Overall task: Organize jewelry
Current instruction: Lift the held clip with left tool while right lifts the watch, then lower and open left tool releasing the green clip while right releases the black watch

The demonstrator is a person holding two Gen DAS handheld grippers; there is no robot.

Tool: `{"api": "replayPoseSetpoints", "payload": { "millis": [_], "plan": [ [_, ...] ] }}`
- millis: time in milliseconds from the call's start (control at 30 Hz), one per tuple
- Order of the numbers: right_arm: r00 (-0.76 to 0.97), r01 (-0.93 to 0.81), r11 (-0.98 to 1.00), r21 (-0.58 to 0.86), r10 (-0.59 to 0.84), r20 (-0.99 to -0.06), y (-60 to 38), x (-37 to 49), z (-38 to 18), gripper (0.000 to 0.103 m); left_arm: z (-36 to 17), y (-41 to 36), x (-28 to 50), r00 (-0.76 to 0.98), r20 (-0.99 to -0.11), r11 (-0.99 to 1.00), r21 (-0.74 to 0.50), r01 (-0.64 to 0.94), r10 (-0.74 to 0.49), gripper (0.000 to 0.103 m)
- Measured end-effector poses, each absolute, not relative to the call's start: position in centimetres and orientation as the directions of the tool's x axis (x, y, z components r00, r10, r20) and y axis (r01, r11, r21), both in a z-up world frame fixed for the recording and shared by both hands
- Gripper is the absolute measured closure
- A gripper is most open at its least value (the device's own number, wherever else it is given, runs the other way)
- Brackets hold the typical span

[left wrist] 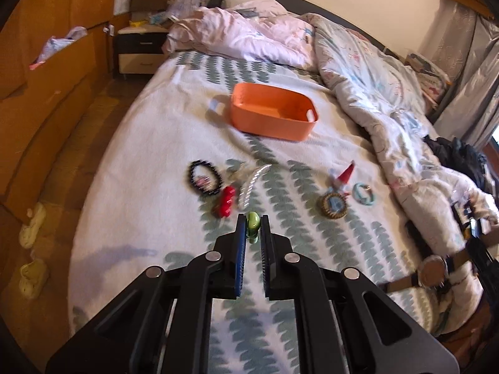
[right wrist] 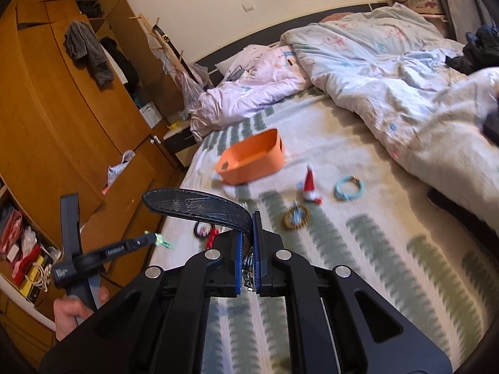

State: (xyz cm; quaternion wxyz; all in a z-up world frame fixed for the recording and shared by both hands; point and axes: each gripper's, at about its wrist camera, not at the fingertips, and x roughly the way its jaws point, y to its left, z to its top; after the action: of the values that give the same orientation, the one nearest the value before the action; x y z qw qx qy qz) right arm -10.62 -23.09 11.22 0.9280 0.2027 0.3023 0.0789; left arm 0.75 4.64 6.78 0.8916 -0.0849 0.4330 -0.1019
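Observation:
My left gripper (left wrist: 252, 222) is shut on a small green bead piece (left wrist: 252, 225) above the bed; it also shows in the right wrist view (right wrist: 162, 240). My right gripper (right wrist: 248, 221) is shut on a wristwatch with a dark blue strap (right wrist: 199, 204); the watch face (left wrist: 433, 270) shows in the left wrist view. An orange basket (left wrist: 271, 112) stands further up the bed. On the sheet lie a black bead bracelet (left wrist: 204, 178), a red clip (left wrist: 226, 204), a clear hair comb (left wrist: 252, 184), a wooden bead bracelet (left wrist: 333, 203), a light blue ring bracelet (left wrist: 363, 194) and a red-and-white santa charm (left wrist: 344, 174).
Rumpled duvets (left wrist: 368, 71) cover the far and right side of the bed. A wooden wardrobe (left wrist: 46, 46) lines the left wall, with a nightstand (left wrist: 140, 46) by the headboard. Slippers (left wrist: 32, 249) lie on the floor. Dark clothes (left wrist: 461, 155) sit at the right.

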Motion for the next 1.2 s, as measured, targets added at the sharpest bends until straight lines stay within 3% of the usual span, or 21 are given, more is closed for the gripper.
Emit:
{"api": "replayPoseSetpoints", "payload": {
  "millis": [600,1200],
  "plan": [
    [0.738,0.032,0.934,0.357,0.218,-0.638,-21.1,-17.3,5.3,0.097,1.7,6.5,-7.6,0.617,-0.784,0.995,-0.097,-0.004,-0.073,0.094],
    [0.691,0.177,0.907,0.382,0.162,-0.705,-25.8,-14.3,1.0,0.096,-0.5,7.1,-8.3,0.598,-0.797,0.993,-0.115,-0.017,-0.083,0.094]
  ]
}}
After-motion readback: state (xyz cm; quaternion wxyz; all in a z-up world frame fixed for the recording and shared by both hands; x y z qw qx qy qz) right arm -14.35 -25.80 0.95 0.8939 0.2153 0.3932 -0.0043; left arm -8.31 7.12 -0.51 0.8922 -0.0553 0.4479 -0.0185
